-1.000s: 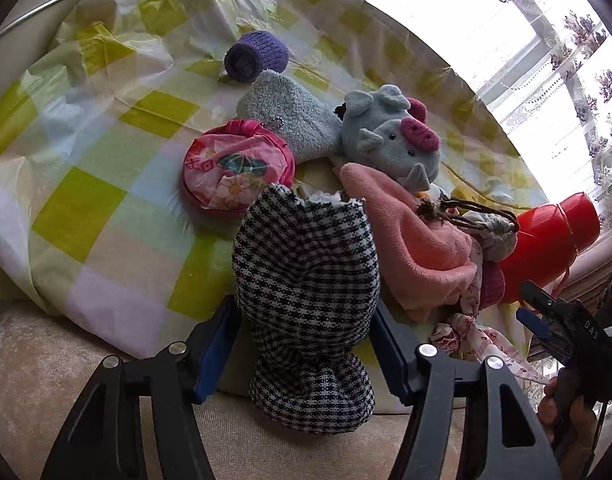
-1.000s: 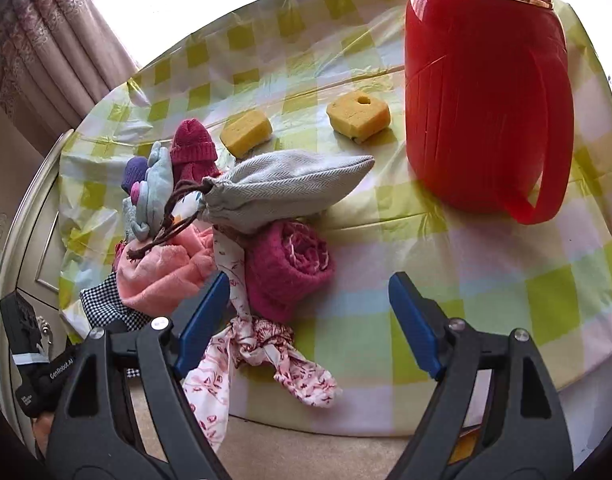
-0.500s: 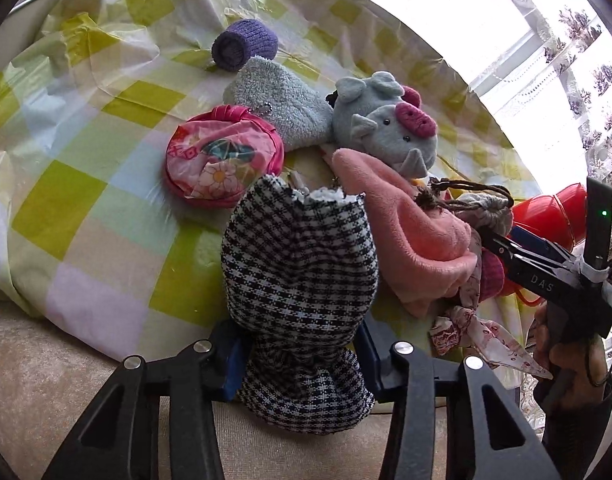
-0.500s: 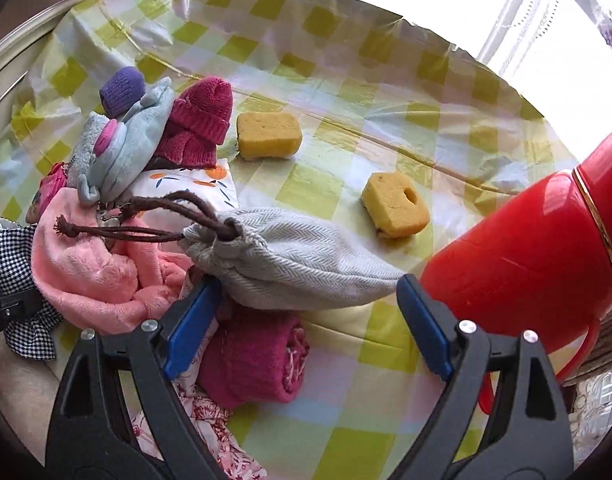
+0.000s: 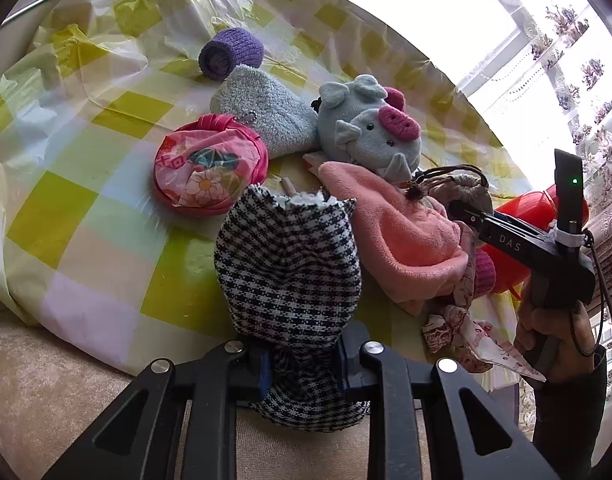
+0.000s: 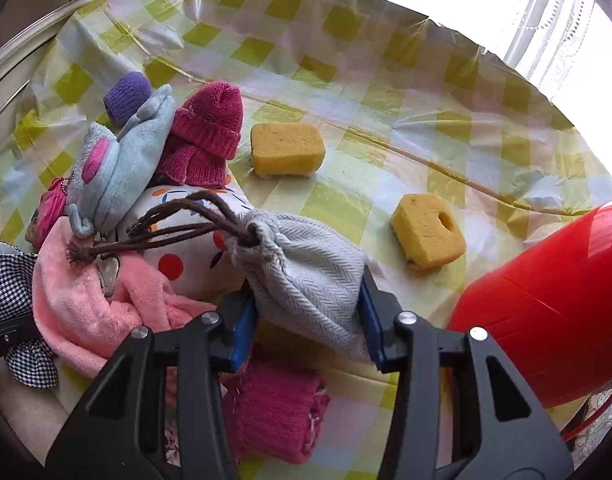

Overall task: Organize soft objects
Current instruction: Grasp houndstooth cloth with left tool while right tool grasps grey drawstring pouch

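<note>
Your left gripper (image 5: 304, 360) is pinched on the lower end of the houndstooth pouch (image 5: 288, 264), which stands at the near edge of the counter (image 5: 66, 216) with its base hanging over the edge. Your right gripper (image 6: 308, 320) is closed on the near end of the grey drawstring bag (image 6: 306, 272), its brown cord trailing left over the pile. Pile, left half of the counter: pink fleece cloth (image 6: 86, 300) touching the pouch; grey pig plush (image 5: 370, 136) lying on the fleece's far end; pale blue fuzzy sock (image 5: 266, 108) touching the plush; round floral pouch (image 5: 208, 170) just beside the sock; purple knit roll (image 5: 230, 56) farther off; magenta knit hat (image 6: 208, 128) beside the plush; rolled magenta towel (image 6: 278, 416) under the bag. Apart, right of the pile: two yellow sponges (image 6: 288, 148) (image 6: 428, 232). Far right: red jug (image 6: 546, 320).
</note>
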